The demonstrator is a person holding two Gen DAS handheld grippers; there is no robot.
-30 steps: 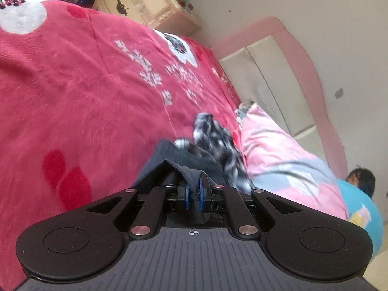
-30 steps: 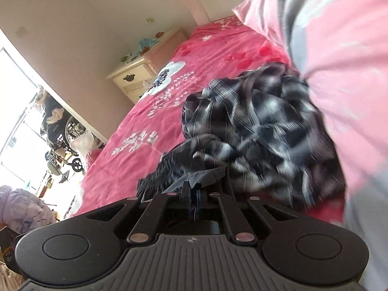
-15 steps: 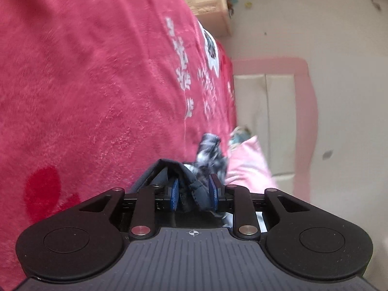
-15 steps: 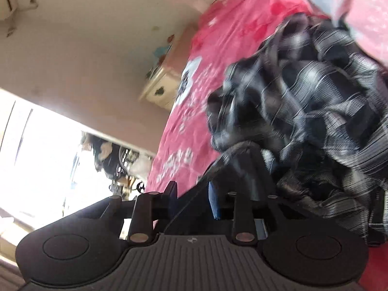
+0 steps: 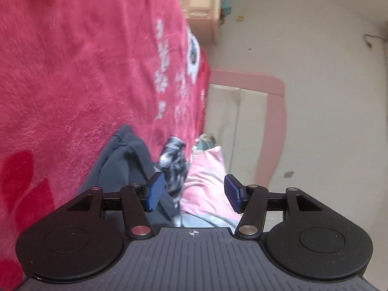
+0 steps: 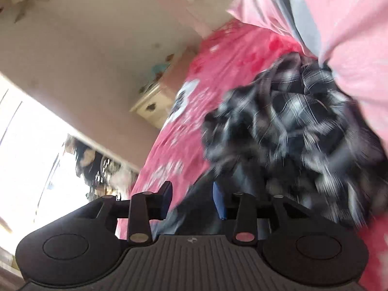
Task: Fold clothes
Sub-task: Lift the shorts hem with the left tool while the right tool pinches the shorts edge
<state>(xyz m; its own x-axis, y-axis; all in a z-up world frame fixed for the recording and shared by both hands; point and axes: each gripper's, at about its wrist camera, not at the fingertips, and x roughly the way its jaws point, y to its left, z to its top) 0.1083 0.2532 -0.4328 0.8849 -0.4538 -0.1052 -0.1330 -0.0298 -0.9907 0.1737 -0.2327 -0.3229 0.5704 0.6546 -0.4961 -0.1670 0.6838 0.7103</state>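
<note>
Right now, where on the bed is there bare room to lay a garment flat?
Free: the red blanket between the dark garment and the nightstand. Crowded: the headboard end, where the plaid shirt is heaped against the pink pillow, dark garment right beside it.

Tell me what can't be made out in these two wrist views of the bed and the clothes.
- Dark garment, left wrist view: its lower part is hidden behind the left tongs; its type is unclear.
- Plaid garment, right wrist view: motion blur smears its folds and edges.
- Right tongs: whether the dark cloth touches a pad is lost in blur.
- Pink pillow: cut off by the frame edge.
</note>
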